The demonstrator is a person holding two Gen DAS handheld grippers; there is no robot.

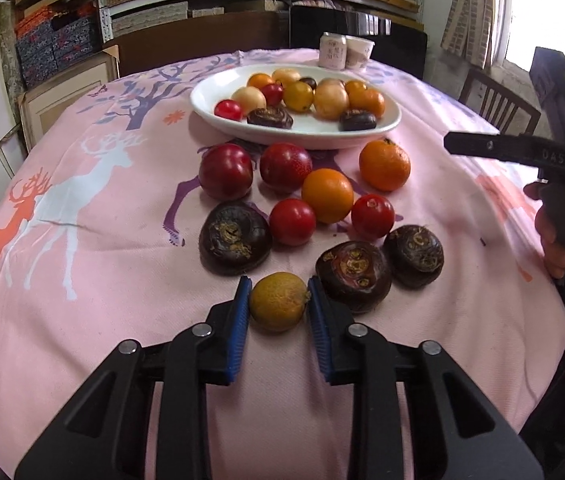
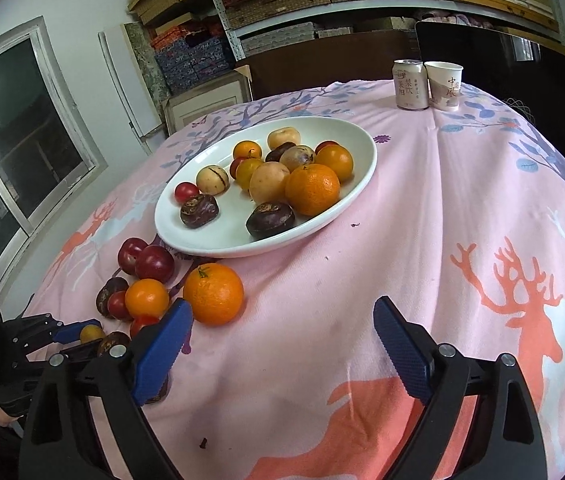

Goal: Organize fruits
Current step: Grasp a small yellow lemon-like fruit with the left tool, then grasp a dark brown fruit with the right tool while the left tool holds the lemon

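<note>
Small round yellow-brown fruit (image 1: 278, 302) lies nearest on the pink cloth, oranges, red plums and dark chestnuts behind it.

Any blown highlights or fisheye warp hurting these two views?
Left wrist: window at the upper right is blown out white; the tablecloth bulges from fisheye, but the fruit stays sharp. Right wrist: even light, no glare, dark corner vignette, shelves bent.

Soft daylight, blown-out window (image 1: 538, 8) glare, strong fisheye bending, dark vignetted corners.
</note>
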